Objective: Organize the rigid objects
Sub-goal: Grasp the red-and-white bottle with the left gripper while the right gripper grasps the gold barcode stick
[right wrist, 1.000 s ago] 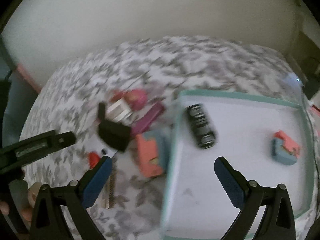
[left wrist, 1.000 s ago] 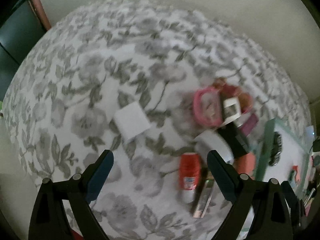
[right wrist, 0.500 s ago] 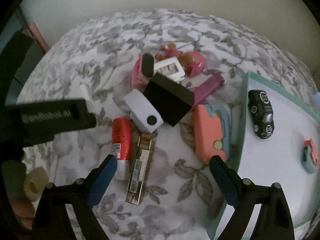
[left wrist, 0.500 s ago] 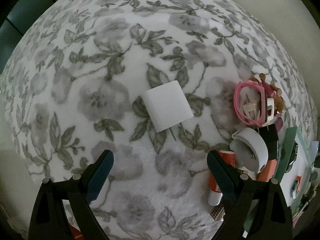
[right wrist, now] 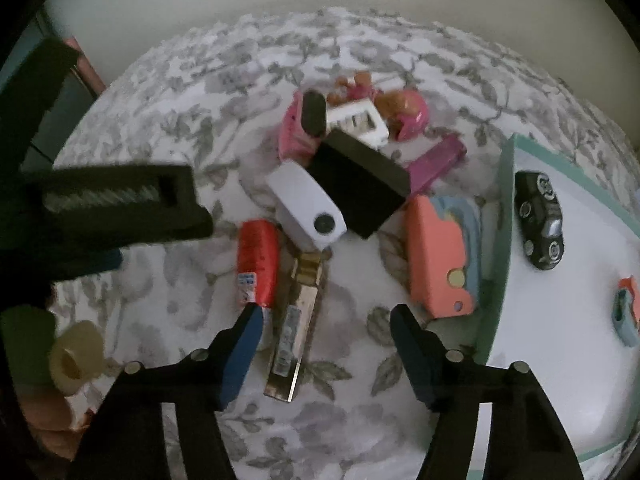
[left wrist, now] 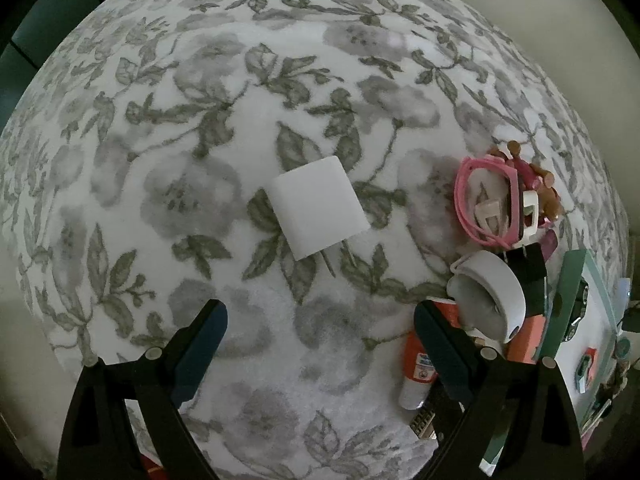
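Observation:
My left gripper [left wrist: 318, 314] hangs open over the floral blanket, pointing down, with a white square block [left wrist: 318, 208] lying flat just beyond its fingertips. Nothing is between its fingers. My right gripper [right wrist: 325, 314] is closing over a flat gold and silver bar [right wrist: 298, 320] that lies between its fingers; the pads do not touch it. A red tube [right wrist: 258, 264] lies against the left pad. Behind are a white case [right wrist: 306, 210], a black box [right wrist: 360, 186], a coral and blue toy [right wrist: 440, 254] and a purple bar [right wrist: 436, 162].
A teal-rimmed tray [right wrist: 504, 216] on the right holds a black toy car [right wrist: 538, 220] and a small coral piece [right wrist: 626, 312]. Pink glasses [left wrist: 486, 200] and a pink helmet toy [right wrist: 408, 114] top the pile. A hand with a yellowish tape roll [right wrist: 76, 354] is at lower left.
The left view has slid so the white block now sits in its middle. The right gripper came off the tray to the pile, sank, and its jaws narrowed around the gold bar.

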